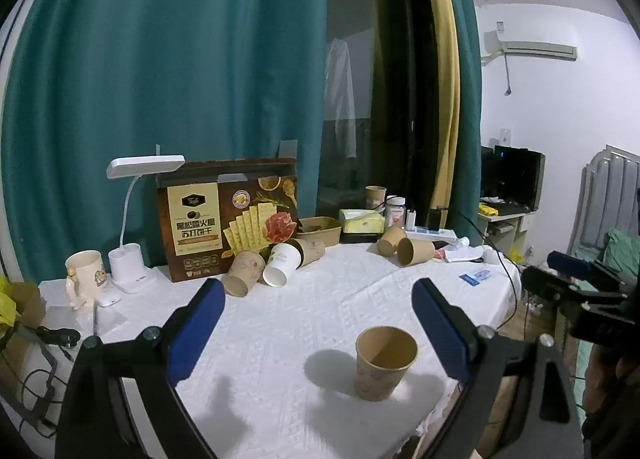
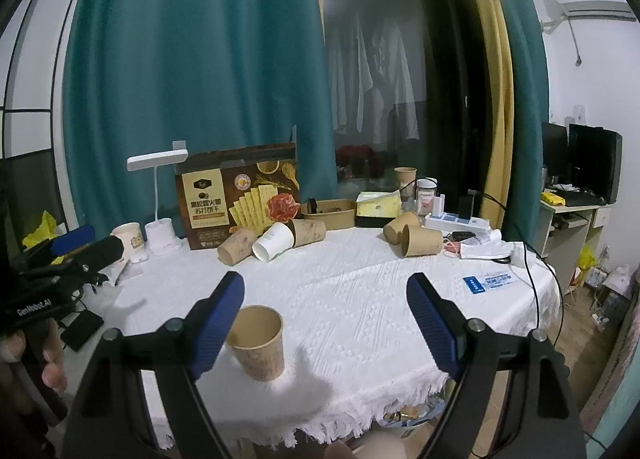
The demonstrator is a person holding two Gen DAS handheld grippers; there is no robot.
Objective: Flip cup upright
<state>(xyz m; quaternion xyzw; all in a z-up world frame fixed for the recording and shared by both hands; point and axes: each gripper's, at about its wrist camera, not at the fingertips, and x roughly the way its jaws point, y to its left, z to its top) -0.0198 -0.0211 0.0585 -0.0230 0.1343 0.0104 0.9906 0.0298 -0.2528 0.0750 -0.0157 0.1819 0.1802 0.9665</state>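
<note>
"GenRobot.AI" stands in white on the black body of the left gripper [image 2: 72, 237]; beyond both grippers, the brown cracker box [image 2: 240, 199] carries large Chinese characters reading 黑松露火腿苏打饼干

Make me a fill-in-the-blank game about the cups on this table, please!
1. The brown paper cup nearest the grippers stands ____ on the white tablecloth, mouth up.
2. Both the left gripper and the right gripper have their jaws ____, holding nothing.
3. In front of the cracker box, the cup lying between two brown ones is ____ in colour.
4. The desk lamp stands to the ____ of the cracker box in both views.

Missing words: upright; open; white; left
</note>
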